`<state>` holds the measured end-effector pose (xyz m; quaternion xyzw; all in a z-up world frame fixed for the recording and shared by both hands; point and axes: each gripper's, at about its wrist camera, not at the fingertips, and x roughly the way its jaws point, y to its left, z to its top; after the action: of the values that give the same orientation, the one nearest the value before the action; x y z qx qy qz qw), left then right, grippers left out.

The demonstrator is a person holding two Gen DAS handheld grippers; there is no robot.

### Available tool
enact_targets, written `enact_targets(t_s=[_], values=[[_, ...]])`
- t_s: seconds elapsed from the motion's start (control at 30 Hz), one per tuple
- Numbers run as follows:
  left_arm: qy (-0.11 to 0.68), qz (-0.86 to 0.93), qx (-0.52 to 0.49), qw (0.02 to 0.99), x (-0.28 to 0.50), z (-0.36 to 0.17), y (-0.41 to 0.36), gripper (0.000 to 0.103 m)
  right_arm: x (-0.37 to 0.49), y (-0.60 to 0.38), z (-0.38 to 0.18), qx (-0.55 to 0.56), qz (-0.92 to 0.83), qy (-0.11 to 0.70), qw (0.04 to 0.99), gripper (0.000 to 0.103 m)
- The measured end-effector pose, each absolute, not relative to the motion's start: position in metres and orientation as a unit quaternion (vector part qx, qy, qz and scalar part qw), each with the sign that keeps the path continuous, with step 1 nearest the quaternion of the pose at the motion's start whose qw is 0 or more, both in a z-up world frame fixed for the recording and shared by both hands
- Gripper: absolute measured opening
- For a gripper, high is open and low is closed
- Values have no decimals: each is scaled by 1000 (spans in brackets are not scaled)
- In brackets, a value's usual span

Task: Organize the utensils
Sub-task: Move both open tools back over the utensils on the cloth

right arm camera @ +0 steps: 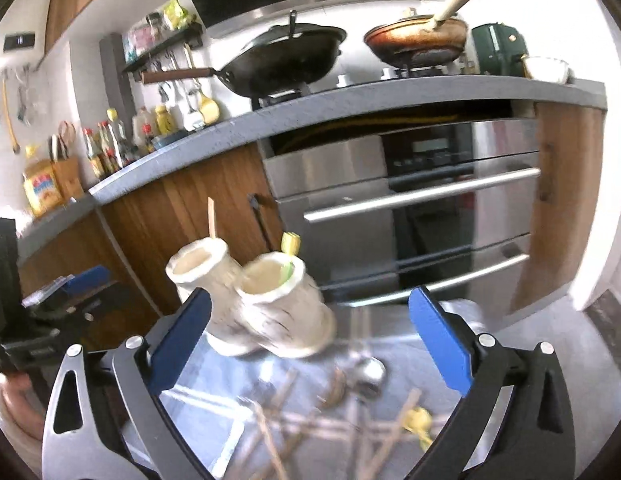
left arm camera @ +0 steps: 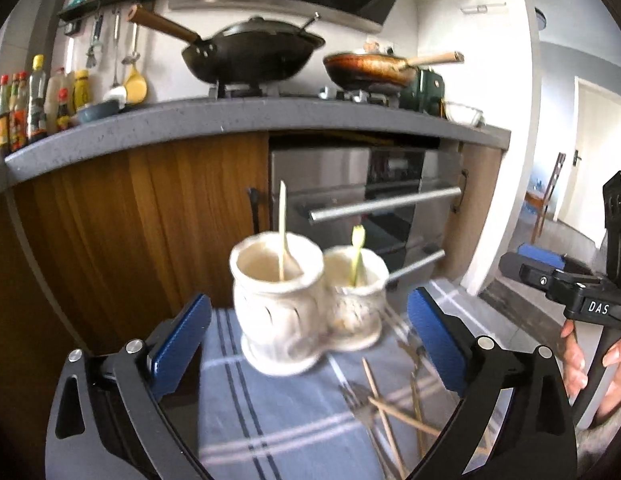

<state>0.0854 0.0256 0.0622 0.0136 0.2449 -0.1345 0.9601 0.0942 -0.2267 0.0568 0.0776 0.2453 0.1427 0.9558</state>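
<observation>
A cream two-cup ceramic utensil holder [left arm camera: 306, 312] stands on a blue striped cloth [left arm camera: 266, 416]. Its left cup holds a pale wooden stick [left arm camera: 282, 228], its right cup a yellow-green utensil [left arm camera: 356, 252]. My left gripper [left arm camera: 310, 340] is open and empty, its blue pads on either side of the holder. Chopsticks [left arm camera: 390, 412] and a fork [left arm camera: 360, 400] lie loose at the right. In the right wrist view the holder [right arm camera: 262, 304] is ahead-left; my right gripper [right arm camera: 310, 344] is open and empty above blurred chopsticks [right arm camera: 370, 428], a metal spoon [right arm camera: 368, 372] and a yellow utensil [right arm camera: 418, 420].
A grey kitchen counter [left arm camera: 230, 124] runs behind, with a black wok [left arm camera: 250, 52], a frying pan [left arm camera: 370, 66] and sauce bottles [left arm camera: 34, 100]. Below it are wooden cabinet doors [left arm camera: 142, 216] and a steel oven [left arm camera: 370, 200]. The right gripper's body [left arm camera: 582, 284] shows at the far right.
</observation>
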Motion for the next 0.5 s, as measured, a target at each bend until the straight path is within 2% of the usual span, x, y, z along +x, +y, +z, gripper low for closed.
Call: enact_targets(t_s=[0.5], values=[[362,-133,34,922,92,-38,-1,98,101,-283,-26,101,62,334,935,98]])
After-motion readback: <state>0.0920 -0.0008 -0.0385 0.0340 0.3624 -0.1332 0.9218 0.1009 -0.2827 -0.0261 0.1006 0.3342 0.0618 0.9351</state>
